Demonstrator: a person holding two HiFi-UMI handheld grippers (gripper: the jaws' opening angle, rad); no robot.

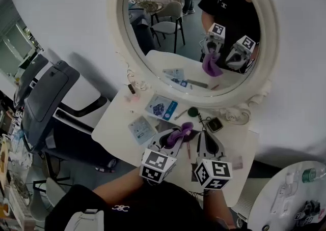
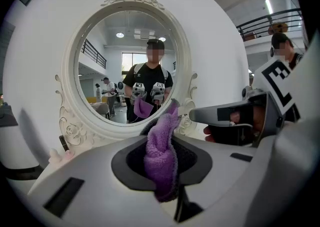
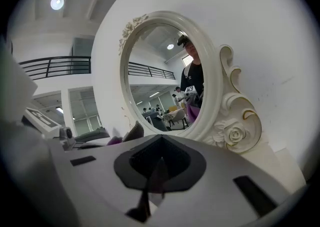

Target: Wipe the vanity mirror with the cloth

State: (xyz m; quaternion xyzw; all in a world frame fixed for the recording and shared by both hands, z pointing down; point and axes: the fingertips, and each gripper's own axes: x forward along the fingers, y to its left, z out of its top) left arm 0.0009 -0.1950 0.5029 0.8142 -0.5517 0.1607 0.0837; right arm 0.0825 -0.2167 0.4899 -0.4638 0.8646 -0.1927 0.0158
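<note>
Left gripper (image 1: 175, 134): one, clamped on the cloth.
Right gripper (image 1: 207, 137): one, just right of the left one, jaws pressed together with nothing between them.
Cloth (image 2: 161, 156): one, purple, pinched between the left jaws. One end sticks out ahead toward the mirror, the other hangs below.
Mirror (image 1: 168, 26): one, oval, in a white ornate frame. It stands upright ahead of both grippers, apart from the cloth, and reflects both grippers and the cloth.
Table (image 1: 117, 133): one, white, beneath both grippers.
Flat packets: two, a blue-and-white one (image 1: 161, 107) and a white one (image 1: 142, 129), ahead-left of the left gripper.
Small items: one round dark green (image 1: 193, 112) and one black square (image 1: 214, 124), just ahead of the right gripper.
Chair (image 1: 46, 95): one, grey, well left of the left gripper.
</note>
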